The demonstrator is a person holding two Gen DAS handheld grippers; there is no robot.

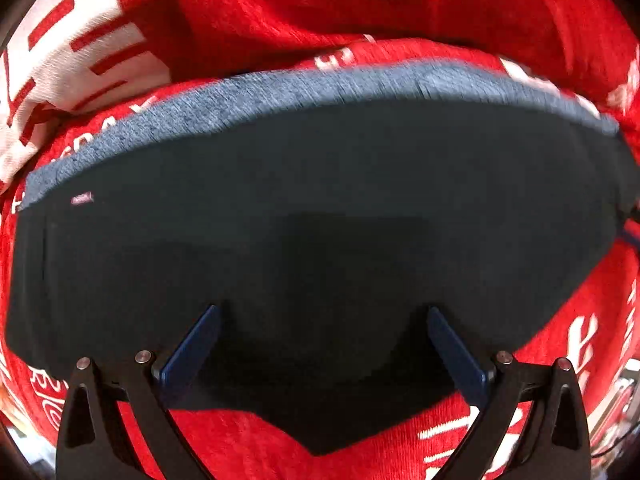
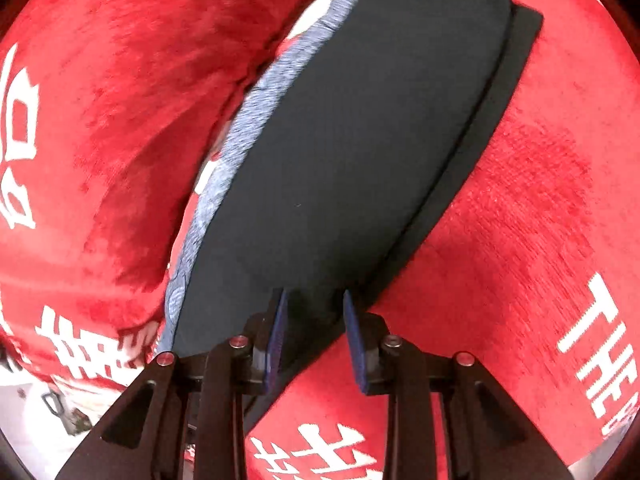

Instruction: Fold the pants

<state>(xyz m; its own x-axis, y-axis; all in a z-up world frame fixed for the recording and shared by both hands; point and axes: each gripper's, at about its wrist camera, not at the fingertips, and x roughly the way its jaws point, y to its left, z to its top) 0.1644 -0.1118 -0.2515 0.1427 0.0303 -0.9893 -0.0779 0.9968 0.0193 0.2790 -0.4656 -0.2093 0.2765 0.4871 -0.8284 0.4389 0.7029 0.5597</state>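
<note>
The dark navy pants (image 1: 320, 208) lie folded flat on a red blanket (image 1: 280, 4), with a grey-blue waistband (image 1: 256, 104) along the far edge and a small pink label (image 1: 82, 199) near its left end. My left gripper (image 1: 323, 312) is open, its blue pads (image 1: 192, 352) spread wide over the near edge of the pants. In the right wrist view the pants (image 2: 360, 152) run away from me, waistband (image 2: 248, 128) on the left. My right gripper (image 2: 314, 300) is open with a narrower gap, its pads (image 2: 354, 340) over the near end of the pants; no cloth is pinched.
The red blanket (image 2: 520, 208) has white lettering (image 2: 596, 344) and a raised bunched fold (image 2: 120, 100) just left of the pants. A white patterned patch (image 1: 68, 60) lies at the far left. Floor clutter (image 2: 60, 408) shows past the blanket's edge.
</note>
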